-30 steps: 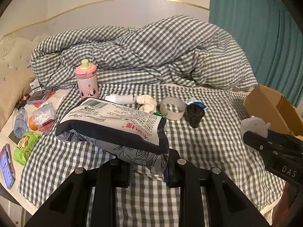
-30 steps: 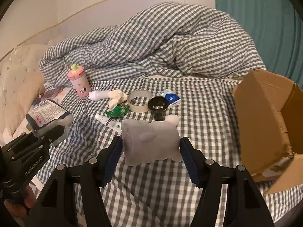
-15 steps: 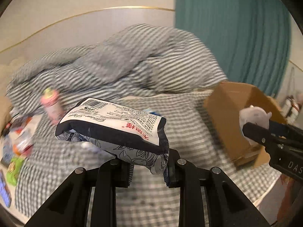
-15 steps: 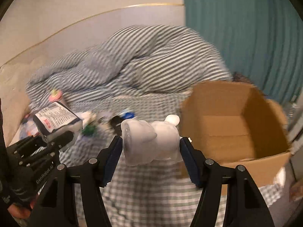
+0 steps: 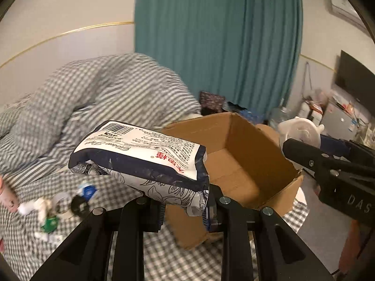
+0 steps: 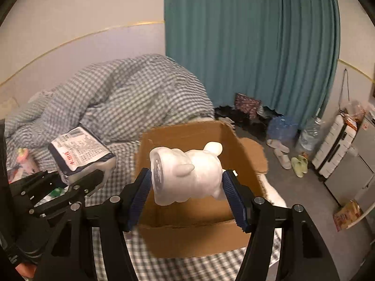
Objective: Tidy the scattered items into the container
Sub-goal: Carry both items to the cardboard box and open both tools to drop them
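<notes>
the left gripper pinches a soft white and dark blue plastic pack with a barcode and red characters by its lower corner, its two fingers pressed against the pack from both sides. the pack is in the air, tilted, above the bed with the grey and white checked sheet, and its right end is in front of the near left corner of the open brown cardboard box. in the right wrist view the same pack is seen to the left of the box, in the left gripper. the right gripper holds a white glossy figure shaped like a small animal with short ears, lying on its side between the blue ribbed pads, which press on it from left and right. the figure is in the air in front of the open box, above its near wall, not inside it. in the left wrist view the right gripper with the white figure is at the right side of the box. the box stands on the checked sheet at the edge of the bed, with its flaps open. several small items lie scattered on the sheet at the left, blurred, so i cannot tell what each one is. a crumpled checked blanket lies behind the box, and a teal curtain hangs behind the bed.
</notes>
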